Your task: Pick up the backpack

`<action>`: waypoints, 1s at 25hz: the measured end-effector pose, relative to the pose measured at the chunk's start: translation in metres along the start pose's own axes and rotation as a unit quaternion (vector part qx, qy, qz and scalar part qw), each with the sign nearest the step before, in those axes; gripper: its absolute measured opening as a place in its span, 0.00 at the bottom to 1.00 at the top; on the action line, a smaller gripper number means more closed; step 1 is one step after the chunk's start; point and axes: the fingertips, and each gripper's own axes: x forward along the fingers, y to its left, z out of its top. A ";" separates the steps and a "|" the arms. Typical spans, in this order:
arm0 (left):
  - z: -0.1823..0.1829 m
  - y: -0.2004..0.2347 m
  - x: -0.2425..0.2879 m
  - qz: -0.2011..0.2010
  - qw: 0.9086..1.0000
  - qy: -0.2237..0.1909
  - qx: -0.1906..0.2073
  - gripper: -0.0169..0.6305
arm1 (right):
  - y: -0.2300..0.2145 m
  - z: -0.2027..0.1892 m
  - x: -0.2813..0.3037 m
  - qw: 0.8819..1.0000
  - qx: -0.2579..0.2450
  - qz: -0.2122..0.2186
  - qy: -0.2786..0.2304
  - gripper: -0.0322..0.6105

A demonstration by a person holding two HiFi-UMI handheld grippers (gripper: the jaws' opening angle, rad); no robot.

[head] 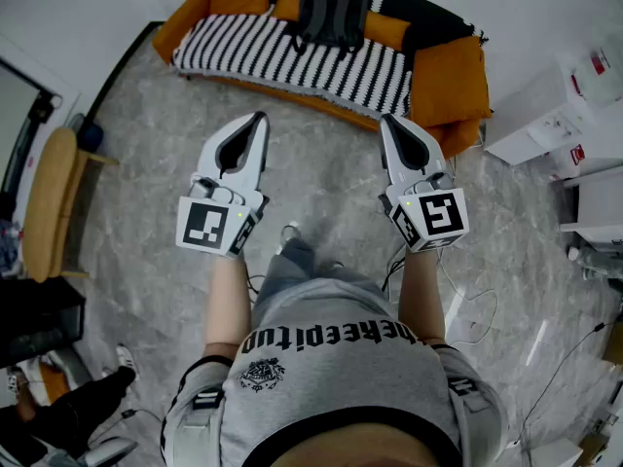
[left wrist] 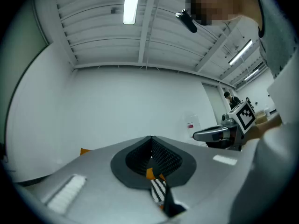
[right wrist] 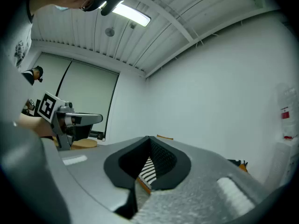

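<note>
Two empty grippers facing the sofa
Dark grey fabric backpack (head: 329,8) lies top centre on the orange, stripe-covered sofa (head: 263,52); left gripper (head: 259,119) and right gripper (head: 385,121) fingers pressed together, holding nothing.

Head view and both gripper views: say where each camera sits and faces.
Head view: on the head, steeply down at sofa, backpack; forearms, left claw, right claw show.
Left gripper view: rides left claw, faces white wall; own shut jaws.
Right gripper view: rides right claw, faces white wall; own shut jaws.
Shared: each gripper view sees the other claw.
</note>
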 end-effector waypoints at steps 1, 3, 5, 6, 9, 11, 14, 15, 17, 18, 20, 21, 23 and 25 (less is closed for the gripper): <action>0.003 0.004 0.002 -0.002 1.000 -0.007 0.001 0.05 | 0.000 0.000 0.004 1.000 -0.001 0.000 0.000 0.05; 0.004 0.011 0.006 -0.004 1.000 -0.011 0.002 0.05 | 0.000 -0.001 0.012 1.000 -0.002 -0.002 0.001 0.05; 0.001 0.017 0.010 -0.005 1.000 -0.001 0.002 0.05 | 0.000 -0.002 0.020 1.000 -0.003 -0.004 0.001 0.05; 0.000 0.021 0.012 -0.007 1.000 0.002 0.002 0.05 | 0.000 -0.002 0.024 1.000 -0.004 -0.005 0.002 0.05; -0.003 0.032 0.017 -0.012 1.000 0.003 0.002 0.05 | 0.000 -0.003 0.037 1.000 -0.003 -0.009 0.002 0.05; -0.004 0.042 0.020 -0.014 1.000 0.003 0.002 0.05 | 0.002 -0.004 0.046 1.000 -0.002 -0.010 0.003 0.05; -0.007 0.057 0.026 -0.016 1.000 0.004 0.002 0.05 | 0.002 -0.005 0.062 1.000 -0.002 -0.016 0.002 0.05; -0.008 0.063 0.028 -0.017 1.000 0.003 0.002 0.05 | 0.001 -0.005 0.067 1.000 -0.001 -0.020 -0.001 0.05; -0.010 0.074 0.034 -0.019 1.000 -0.004 0.004 0.05 | -0.001 -0.003 0.079 1.000 0.004 -0.023 -0.013 0.05; -0.010 0.080 0.037 -0.020 1.000 -0.006 0.006 0.05 | -0.001 -0.002 0.085 1.000 0.008 -0.021 -0.018 0.05; -0.013 0.091 0.042 -0.019 1.000 -0.003 0.007 0.05 | 0.000 -0.001 0.097 0.999 0.013 -0.017 -0.024 0.05; -0.014 0.097 0.043 -0.020 1.000 -0.004 0.007 0.05 | 0.001 -0.002 0.103 0.999 0.013 -0.017 -0.024 0.05; -0.014 0.107 0.045 -0.022 1.000 -0.017 0.006 0.05 | 0.003 -0.003 0.113 0.999 0.013 -0.021 -0.022 0.05; -0.016 0.116 0.045 -0.025 0.999 -0.022 0.005 0.05 | 0.007 -0.004 0.120 0.999 0.012 -0.025 -0.022 0.05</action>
